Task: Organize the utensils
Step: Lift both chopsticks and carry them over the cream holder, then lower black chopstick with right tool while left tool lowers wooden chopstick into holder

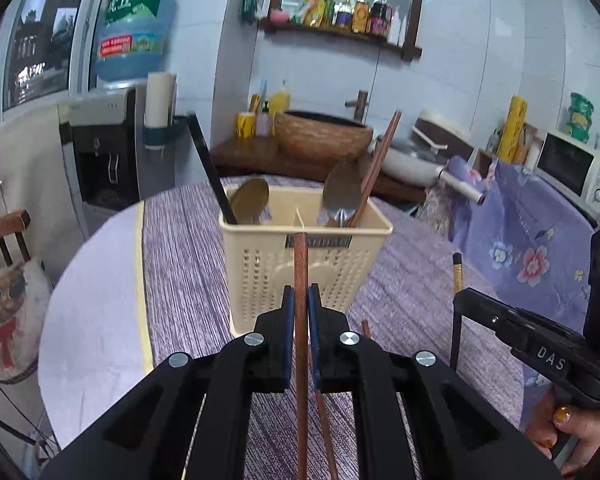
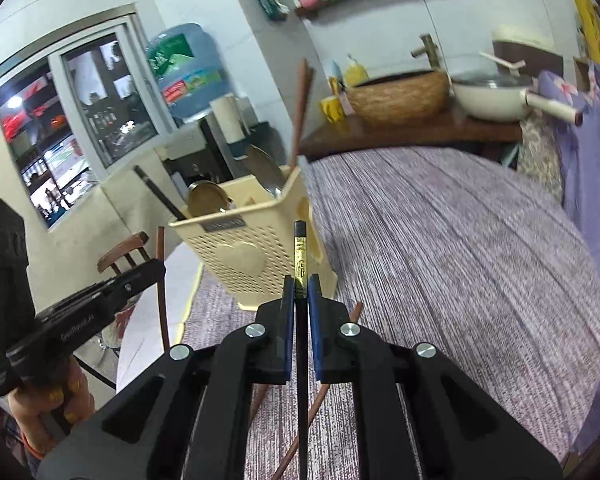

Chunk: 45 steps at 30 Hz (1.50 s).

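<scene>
Cream plastic utensil holder (image 1: 300, 256) stands on the table (image 1: 180, 264) straight ahead of both tongs, toward the far edge. The left gripper (image 1: 300, 308) is clenched on a brown chopstick (image 1: 300, 264) whose long axis runs forward, its tip aimed at the holder's middle divider. The right gripper (image 2: 300, 300) is clenched on a black chopstick (image 2: 299, 252), likewise pointing forward, with the holder a little left of its line. Neither hand looks clearly nearer, I think. Two more brown chopsticks (image 2: 320, 400) lie on the cloth beneath.
</scene>
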Motion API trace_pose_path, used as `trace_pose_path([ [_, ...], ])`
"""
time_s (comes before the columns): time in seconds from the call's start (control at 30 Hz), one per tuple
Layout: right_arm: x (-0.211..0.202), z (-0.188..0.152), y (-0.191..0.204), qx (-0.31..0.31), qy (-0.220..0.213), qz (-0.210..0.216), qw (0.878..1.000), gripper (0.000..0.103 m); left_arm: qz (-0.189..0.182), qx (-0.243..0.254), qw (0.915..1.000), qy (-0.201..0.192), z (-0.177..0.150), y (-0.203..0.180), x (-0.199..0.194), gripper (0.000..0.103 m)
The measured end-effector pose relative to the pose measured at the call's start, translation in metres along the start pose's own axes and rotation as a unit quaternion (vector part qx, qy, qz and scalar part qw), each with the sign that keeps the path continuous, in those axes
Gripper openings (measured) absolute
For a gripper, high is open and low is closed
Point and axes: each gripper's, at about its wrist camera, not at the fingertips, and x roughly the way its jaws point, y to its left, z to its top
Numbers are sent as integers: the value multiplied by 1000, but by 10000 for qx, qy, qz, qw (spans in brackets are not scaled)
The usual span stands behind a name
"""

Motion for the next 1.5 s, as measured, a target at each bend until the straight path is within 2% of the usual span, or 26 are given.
trace_pose_path([
  [0.2,-30,6,11,-329,-108,176,9992,8,12,80,9995,-321,6,-2,-25,8],
  [0.5,-52,9,20,-717,-184,215,9970,8,-15,136,9990,-432,9,-2,-34,8],
  [1.13,-58,24,34,-946,-372,266,9945,8,-169,95,9987,-481,23,-2,-36,8],
  [1.37,-62,44,38,-889,-358,497,9942,8,-283,120,9982,-512,35,-1,-44,8],
  [1.5,-65,64,45,-909,-414,622,9931,8,-414,180,9972,-599,54,-1,-55,8],
])
